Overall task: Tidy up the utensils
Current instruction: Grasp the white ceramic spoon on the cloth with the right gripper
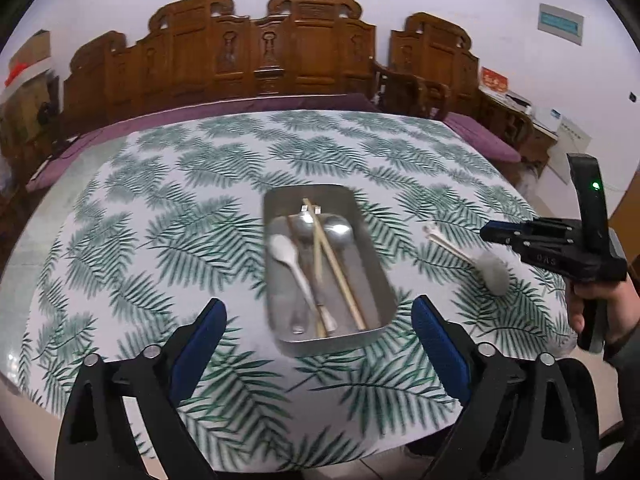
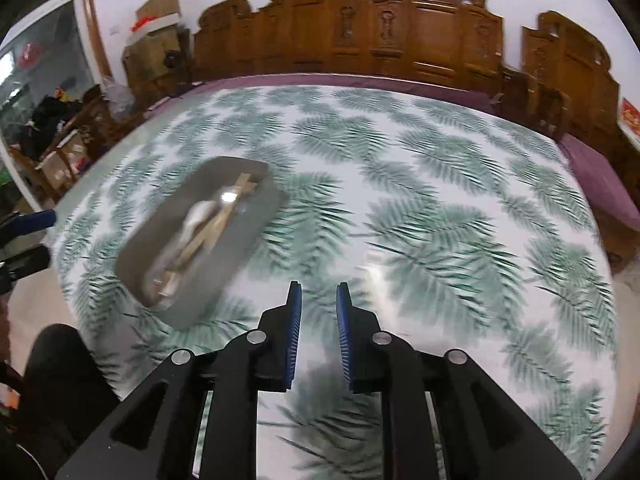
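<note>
A metal tray lies in the middle of the table in the left wrist view. It holds several spoons and a pair of chopsticks. My left gripper hangs over the tray's near end, jaws wide open and empty. To the right of the tray a blurred spoon lies with its handle pointing at the tray. My right gripper is just above that spoon. In the right wrist view the right gripper shows a narrow gap with nothing in it. The tray is to its left there.
A palm-leaf cloth covers the table, whose near edge runs just under both grippers. A carved wooden bench with purple cushions stands behind it. A hand holds the right gripper. A dark knee shows at lower left.
</note>
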Action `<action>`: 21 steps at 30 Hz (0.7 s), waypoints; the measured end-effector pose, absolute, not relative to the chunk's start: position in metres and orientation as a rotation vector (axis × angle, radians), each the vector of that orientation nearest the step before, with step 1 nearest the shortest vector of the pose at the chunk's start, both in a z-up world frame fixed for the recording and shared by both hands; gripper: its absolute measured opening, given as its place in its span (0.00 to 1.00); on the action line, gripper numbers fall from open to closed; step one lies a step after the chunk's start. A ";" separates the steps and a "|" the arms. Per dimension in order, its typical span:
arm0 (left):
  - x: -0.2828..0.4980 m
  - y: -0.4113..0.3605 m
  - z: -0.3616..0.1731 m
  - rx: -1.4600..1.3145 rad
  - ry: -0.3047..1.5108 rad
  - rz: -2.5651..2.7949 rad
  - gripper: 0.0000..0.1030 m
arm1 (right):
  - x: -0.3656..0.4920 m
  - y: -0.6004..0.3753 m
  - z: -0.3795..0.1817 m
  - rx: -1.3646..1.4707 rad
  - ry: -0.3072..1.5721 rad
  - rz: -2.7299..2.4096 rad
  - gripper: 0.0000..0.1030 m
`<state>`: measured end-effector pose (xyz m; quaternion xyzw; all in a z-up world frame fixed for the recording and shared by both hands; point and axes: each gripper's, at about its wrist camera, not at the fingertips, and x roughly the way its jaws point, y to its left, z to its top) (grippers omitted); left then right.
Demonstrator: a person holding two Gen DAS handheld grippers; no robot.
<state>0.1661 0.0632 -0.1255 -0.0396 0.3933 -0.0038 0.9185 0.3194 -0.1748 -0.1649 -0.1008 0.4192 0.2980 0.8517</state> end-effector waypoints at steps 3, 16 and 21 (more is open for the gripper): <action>0.171 0.051 -0.129 -0.078 0.813 -0.032 0.88 | 0.331 -0.197 -0.171 -0.224 0.901 0.586 0.19; 0.186 0.013 -0.146 -0.046 0.854 -0.092 0.88 | 0.346 -0.187 -0.230 -0.301 1.045 0.614 0.29; 0.188 0.005 -0.151 -0.033 0.871 -0.104 0.88 | 0.355 -0.182 -0.240 -0.323 1.103 0.604 0.25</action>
